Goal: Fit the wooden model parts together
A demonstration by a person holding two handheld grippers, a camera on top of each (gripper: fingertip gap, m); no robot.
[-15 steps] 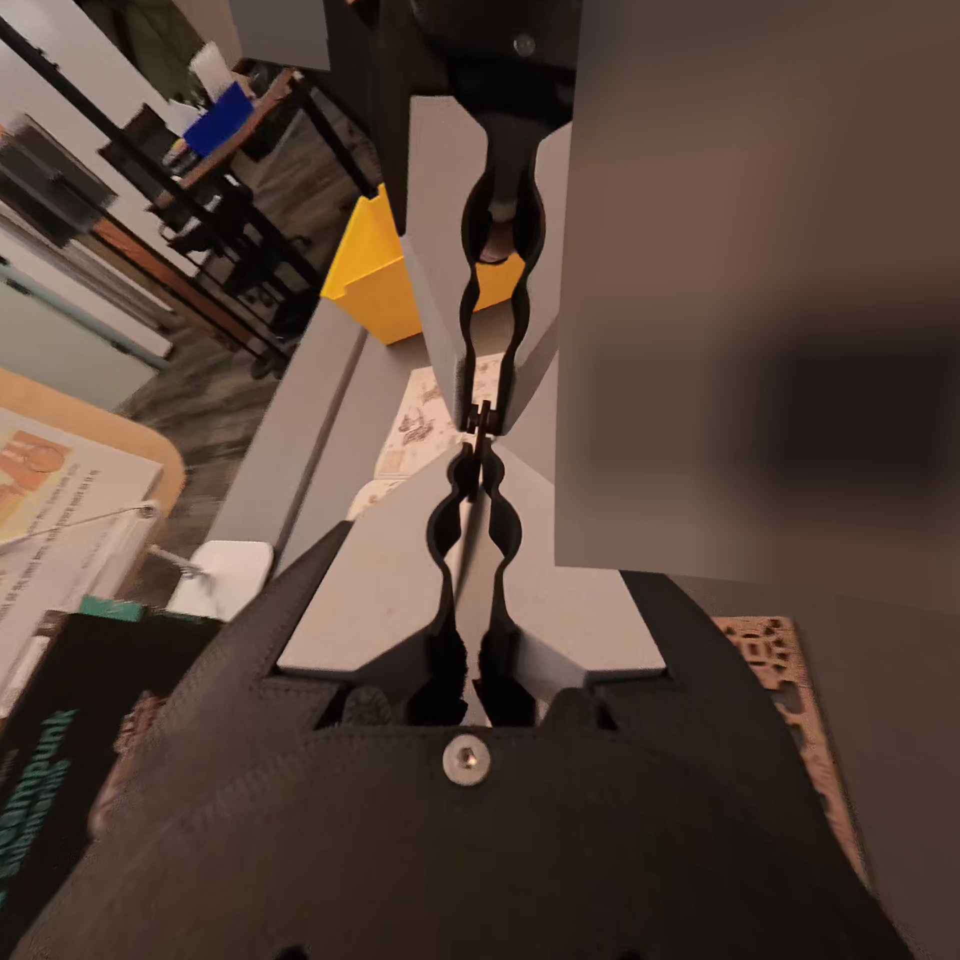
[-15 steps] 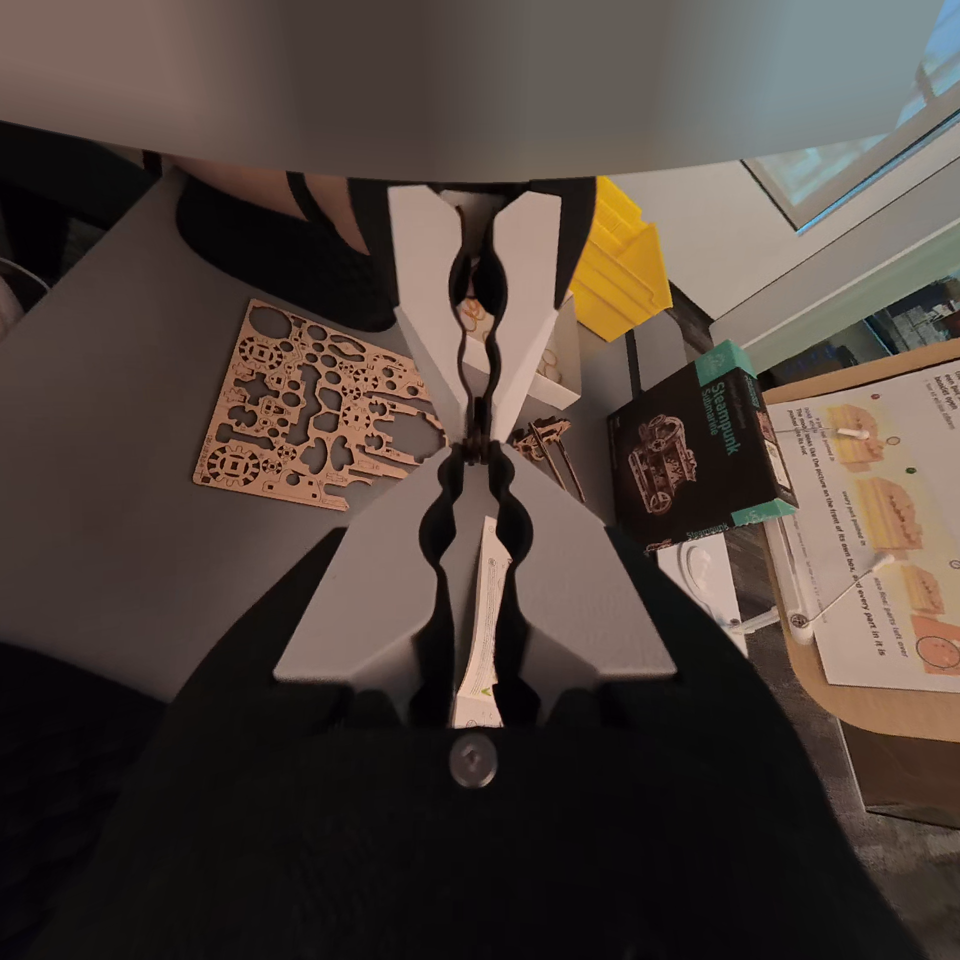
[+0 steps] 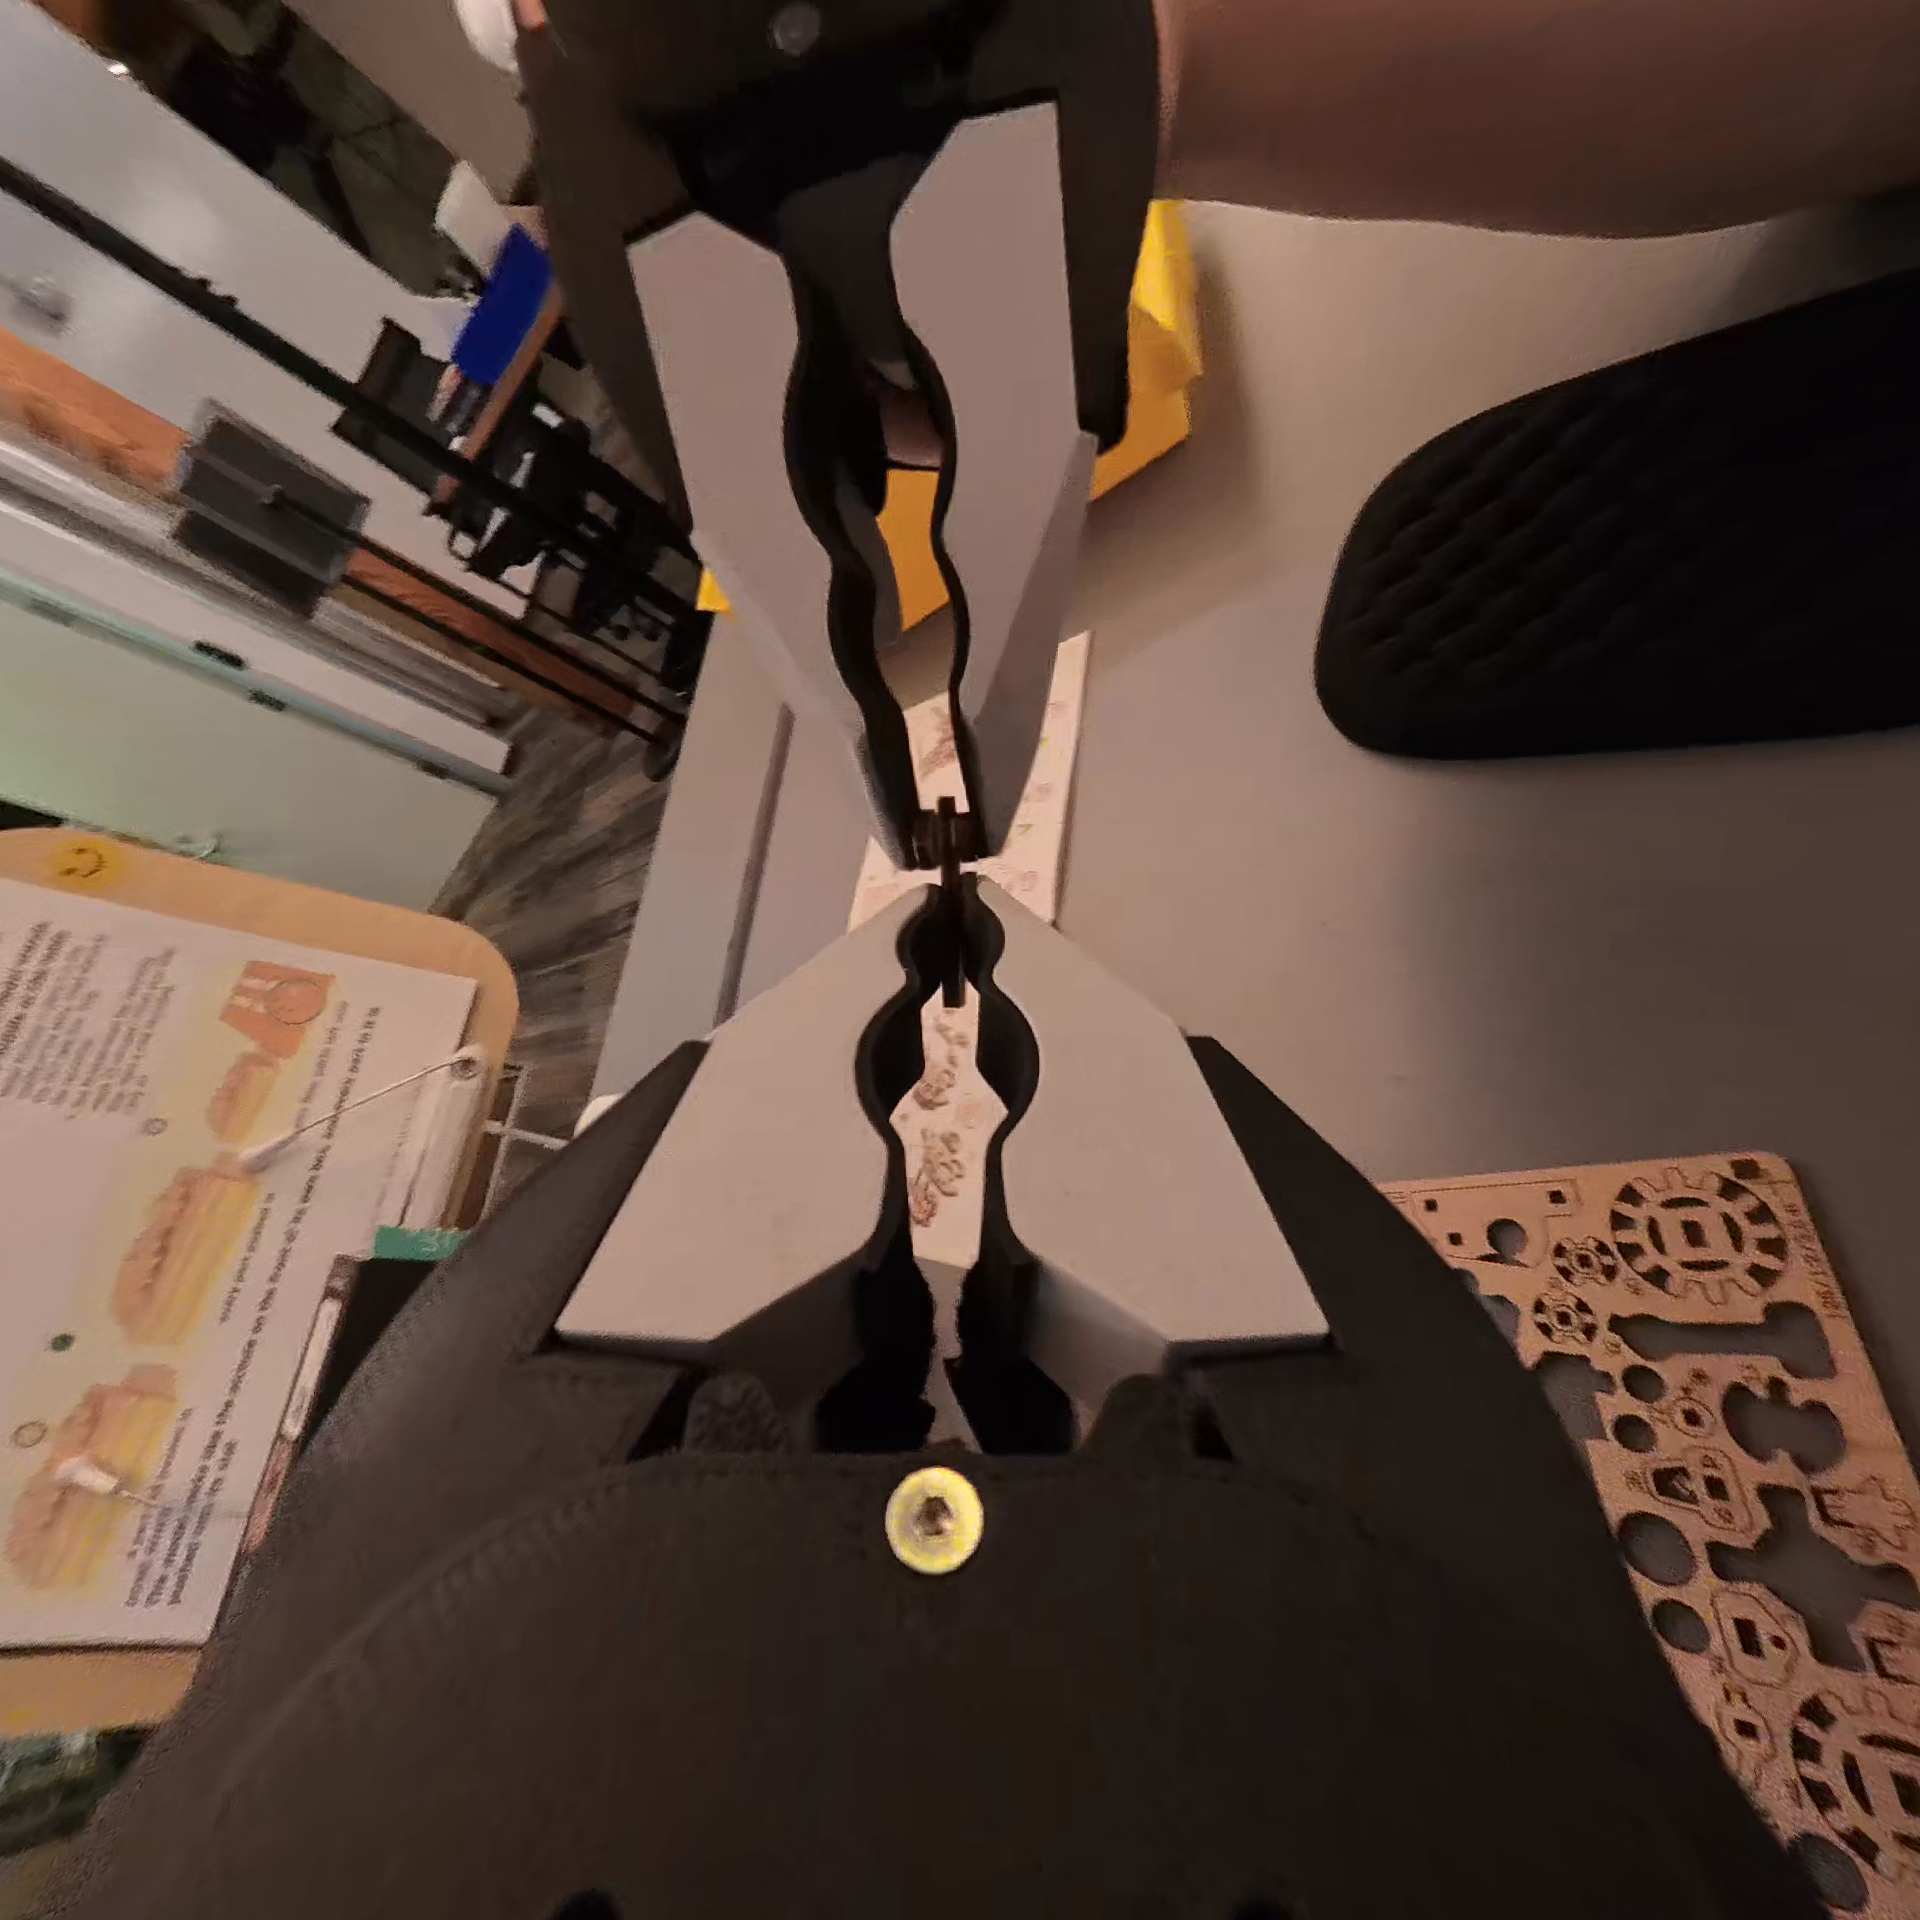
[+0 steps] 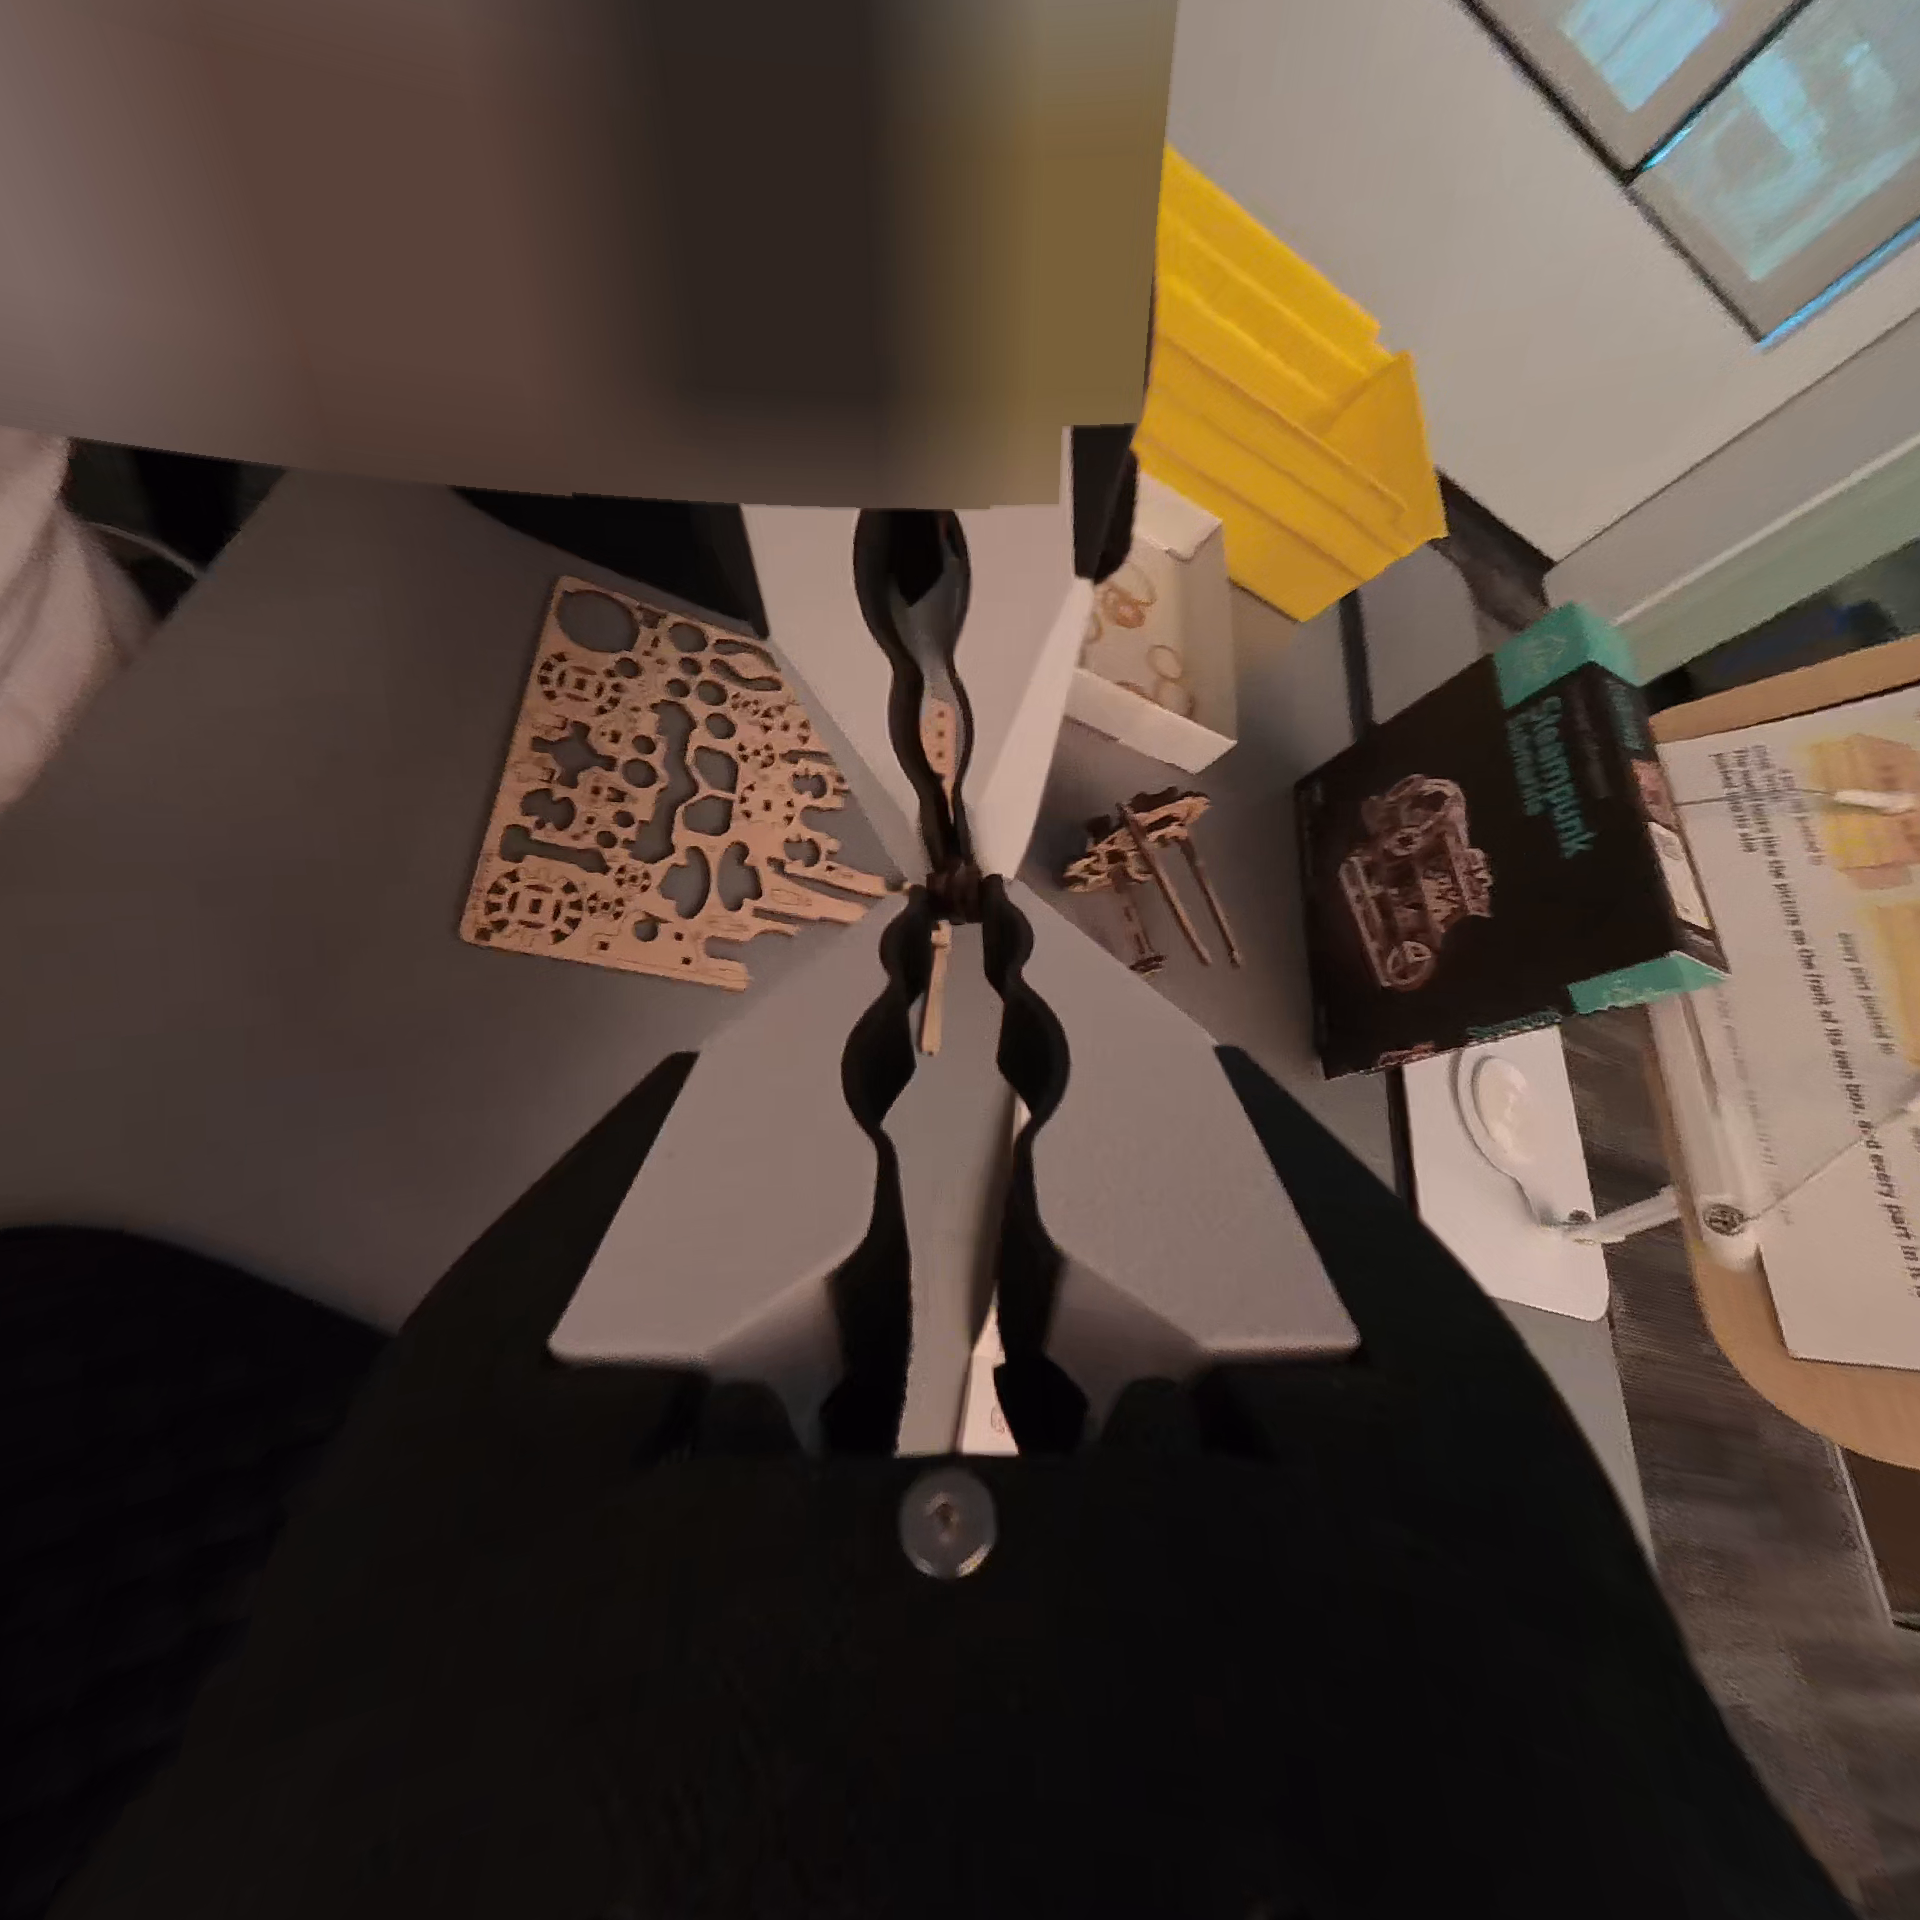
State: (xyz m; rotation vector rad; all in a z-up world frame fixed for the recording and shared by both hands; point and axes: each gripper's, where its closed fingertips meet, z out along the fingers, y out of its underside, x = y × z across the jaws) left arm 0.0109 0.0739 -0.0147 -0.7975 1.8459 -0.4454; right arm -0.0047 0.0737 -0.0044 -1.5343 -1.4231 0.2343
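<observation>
My left gripper [image 3: 951, 906] and my right gripper [image 4: 945, 899] meet tip to tip above the grey table [image 4: 312, 831]. The left is shut on a small flat wooden part [image 3: 954, 966], which shows as a tan strip with holes [image 4: 938, 748] in the right wrist view. The right is shut on a thin wooden strip [image 4: 932, 987]. The two parts touch at a small dark joint [image 4: 948, 881] between the tips. The right gripper [image 3: 943, 836] comes in from the top of the left wrist view. The joint itself is too small and dark to read.
A laser-cut wooden sheet [image 4: 644, 790] lies on the table. A half-built wooden model [image 4: 1143, 862], a black kit box [image 4: 1507, 862], a white tray [image 4: 1153, 665] and yellow bins [image 4: 1278, 457] are beside it. An instruction sheet [image 3: 208, 1195] lies on a wooden board. A black padded rest [image 3: 1642, 582] is nearby.
Both grippers have stayed shut and tip to tip. The pair has shifted and tilted over the table, so the wooden sheet and box sit differently in view.
</observation>
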